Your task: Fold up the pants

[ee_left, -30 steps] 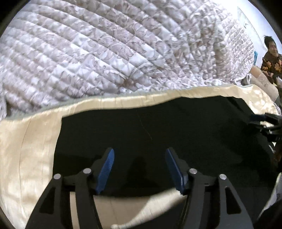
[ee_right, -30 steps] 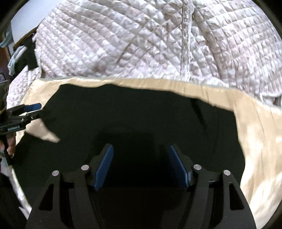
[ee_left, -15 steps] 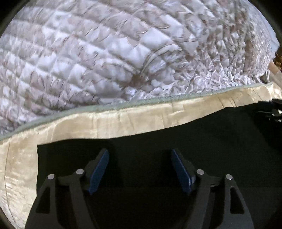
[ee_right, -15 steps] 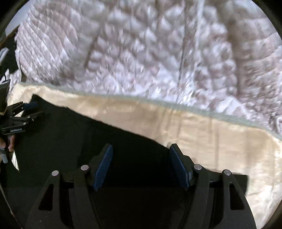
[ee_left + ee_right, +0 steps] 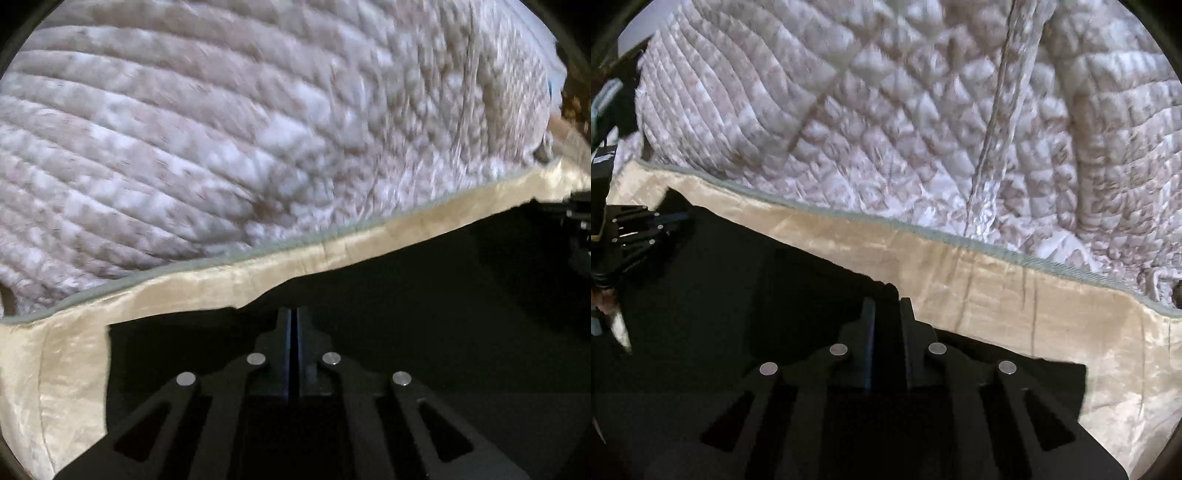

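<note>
Black pants (image 5: 424, 295) lie flat on a cream satin sheet (image 5: 74, 362); they also show in the right wrist view (image 5: 738, 280). My left gripper (image 5: 294, 314) is shut on the pants' far edge, which rises slightly at the fingertips. My right gripper (image 5: 886, 306) is shut on the pants' far edge too, with a little black cloth bunched between its fingers. The left gripper also shows at the left edge of the right wrist view (image 5: 646, 225), and the right gripper is a dark shape at the right edge of the left wrist view (image 5: 576, 218).
A white quilted bedspread (image 5: 240, 129) rises behind the cream sheet, edged with a grey-green trim (image 5: 923, 229). The cream sheet (image 5: 1071, 332) spreads to the right of the pants. Dark furniture or clothing (image 5: 613, 92) sits at the far left.
Both grippers went from open to shut on the pants' far edge. Both moved forward to that edge, and the cloth lifted slightly at the left fingertips.
</note>
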